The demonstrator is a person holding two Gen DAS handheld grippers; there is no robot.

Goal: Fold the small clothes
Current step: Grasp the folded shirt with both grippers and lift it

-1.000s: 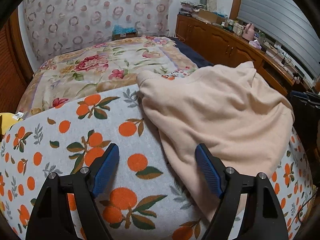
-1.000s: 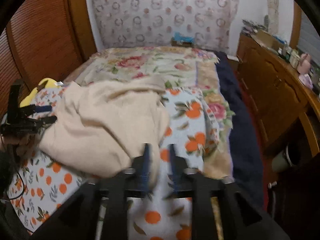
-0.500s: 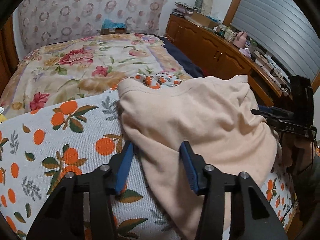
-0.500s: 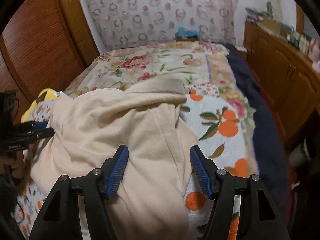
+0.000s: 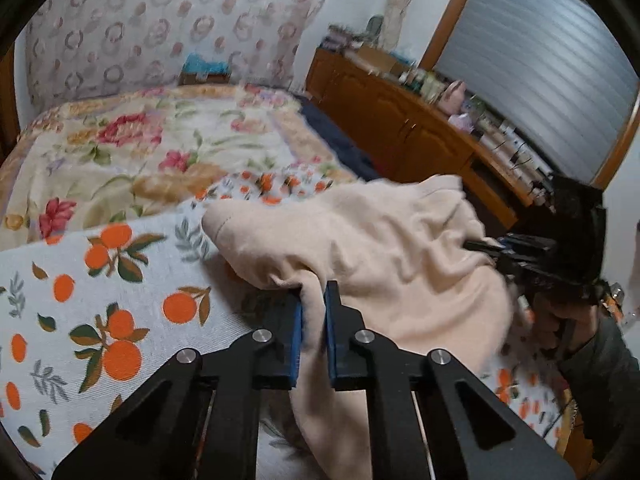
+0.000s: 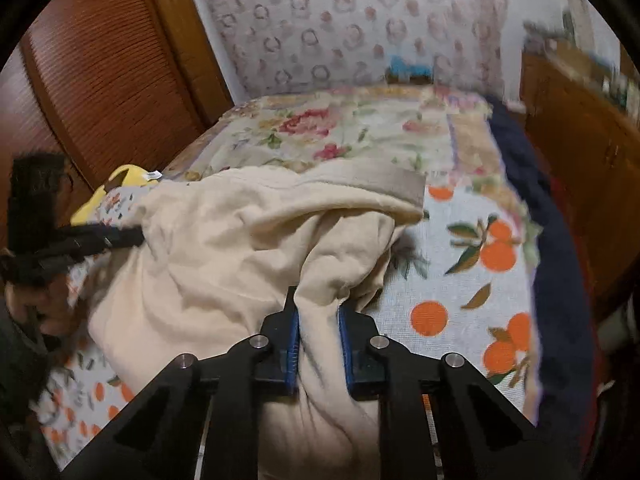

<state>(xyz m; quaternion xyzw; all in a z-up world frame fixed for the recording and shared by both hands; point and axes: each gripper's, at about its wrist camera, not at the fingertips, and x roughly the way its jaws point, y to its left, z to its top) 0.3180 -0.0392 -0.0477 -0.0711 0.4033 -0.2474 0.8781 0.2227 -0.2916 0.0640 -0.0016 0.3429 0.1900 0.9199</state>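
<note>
- Grippers, left (image 5: 313,304) and right (image 6: 319,316), each pinch the cream garment (image 5: 372,248) on the orange-print cloth (image 5: 120,312).
- Grasping step; next, likely lift and spread flat.

Garment (image 5: 384,264) lies on printed sheet (image 5: 120,280) — quilt (image 5: 120,152) behind, cabinets (image 5: 400,120) to the right.

1. Both pictures are lit by soft, even room light, bright enough to see colors well.
2. There is no strong glare.
3. Both pictures are round like a fish's eye, with black corners, and straight lines bend near the edges.
4. The right wrist picture is smeared at 3 o'clock, where the wooden cabinet (image 6: 576,152) looks streaky.
5. A soft shadow lies under the cream garment (image 5: 384,248) on the bed (image 5: 120,280).
6. The far wall (image 5: 160,28) looks fuzzy.
</note>
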